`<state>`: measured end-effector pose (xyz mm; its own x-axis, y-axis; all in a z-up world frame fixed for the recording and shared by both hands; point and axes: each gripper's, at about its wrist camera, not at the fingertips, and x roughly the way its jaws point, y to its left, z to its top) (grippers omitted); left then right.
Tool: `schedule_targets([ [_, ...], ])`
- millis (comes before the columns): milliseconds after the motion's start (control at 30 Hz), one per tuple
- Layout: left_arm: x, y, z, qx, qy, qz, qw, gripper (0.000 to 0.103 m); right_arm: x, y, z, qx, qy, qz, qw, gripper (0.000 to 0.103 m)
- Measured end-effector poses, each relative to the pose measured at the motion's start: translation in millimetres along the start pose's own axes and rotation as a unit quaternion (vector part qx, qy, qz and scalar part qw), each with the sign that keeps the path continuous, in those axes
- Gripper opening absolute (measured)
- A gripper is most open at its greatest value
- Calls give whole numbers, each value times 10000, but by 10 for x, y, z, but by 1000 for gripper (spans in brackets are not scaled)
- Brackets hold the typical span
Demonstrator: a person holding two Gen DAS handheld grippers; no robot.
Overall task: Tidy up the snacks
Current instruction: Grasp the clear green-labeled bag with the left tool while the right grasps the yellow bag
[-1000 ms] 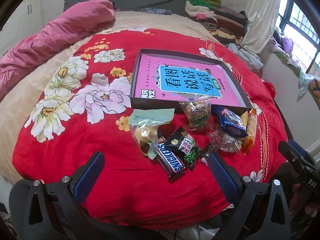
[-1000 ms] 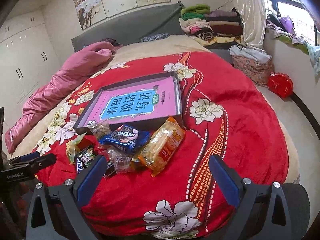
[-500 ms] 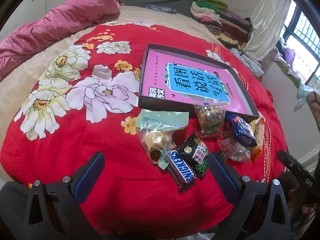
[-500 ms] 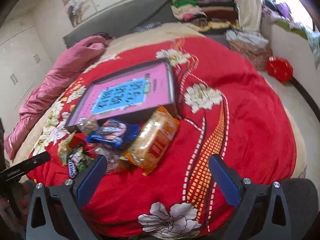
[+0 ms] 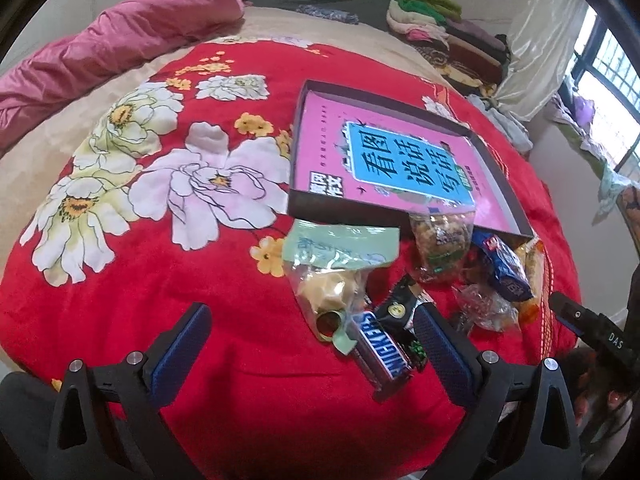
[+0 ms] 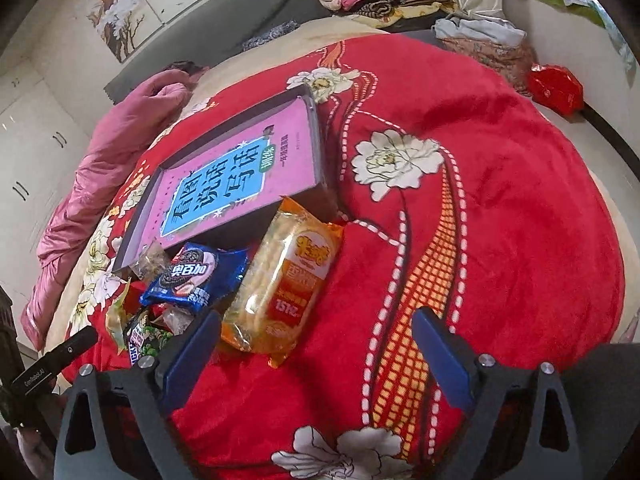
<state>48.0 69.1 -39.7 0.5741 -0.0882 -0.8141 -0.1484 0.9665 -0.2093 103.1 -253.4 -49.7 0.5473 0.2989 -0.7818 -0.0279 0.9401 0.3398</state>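
Both grippers hung above the near edge of a red floral blanket (image 5: 168, 304) spread over a bed. Left gripper (image 5: 310, 344) stood with its blue pads wide apart and nothing between them but blanket and, near its right pad, a Snickers bar (image 5: 382, 354) lying flat beside a black-and-green snack packet (image 5: 404, 312). Right gripper (image 6: 316, 354) had its jaws spread too, though they had just been closing a little; nothing was pinched, and its left pad sat just beside the near end of an orange-yellow bag of wafer biscuits (image 6: 288, 276).

All the snacks lay in a loose heap on the blanket against the near wall of a shallow dark box (image 5: 344, 208). Inside that box lay a pink book with a blue title panel (image 5: 404, 164). From the left view the heap ran from a clear bag with a pale green header (image 5: 336, 264), past a clear bag of brownish pieces (image 5: 440, 240) leaning on the box wall, to a blue Oreo pack (image 6: 196, 276) resting partly on the wafer bag's left side. A clear crinkled wrapper (image 5: 484, 304) lay below the Oreo pack. A pink quilt (image 5: 120, 36) was bunched at the far left of the bed, and folded clothes (image 5: 440, 36) were stacked at its head.
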Motion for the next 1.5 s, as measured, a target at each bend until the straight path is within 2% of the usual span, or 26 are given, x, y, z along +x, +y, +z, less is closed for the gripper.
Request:
schedule_targets([
  [133, 19, 49, 24, -21, -47, 69, 10000, 98, 88, 56, 50, -112, 38, 83, 9999, 89],
  [367, 114, 51, 12, 32, 43, 24, 10000, 92, 244, 114, 89, -274, 133, 239, 9992, 69],
  [433, 139, 31, 12, 110, 25, 22, 9999, 89, 282, 121, 100, -291, 156, 294, 9990, 68],
  [667, 294, 37, 25, 132, 223, -181, 9995, 69, 356, 61, 135, -158, 201, 541, 9982, 51],
  [867, 386, 107, 50, 32, 306, -249, 9992, 55, 315, 26, 155, -66, 171, 624, 9979, 48],
  [1033, 475, 87, 69, 51, 396, -343, 9986, 47, 219, 119, 150, -380, -14, 479, 9981, 46],
  [1100, 501, 63, 83, 111, 386, -360, 9985, 41, 182, 136, 152, -455, -96, 439, 9980, 45],
  [1300, 562, 24, 111, 246, 391, -352, 9983, 38, 114, 122, 156, -457, -207, 440, 9978, 44],
  [1500, 478, 75, 93, 113, 348, -568, 9977, 37, 69, 81, 183, -390, -274, 477, 9977, 43],
])
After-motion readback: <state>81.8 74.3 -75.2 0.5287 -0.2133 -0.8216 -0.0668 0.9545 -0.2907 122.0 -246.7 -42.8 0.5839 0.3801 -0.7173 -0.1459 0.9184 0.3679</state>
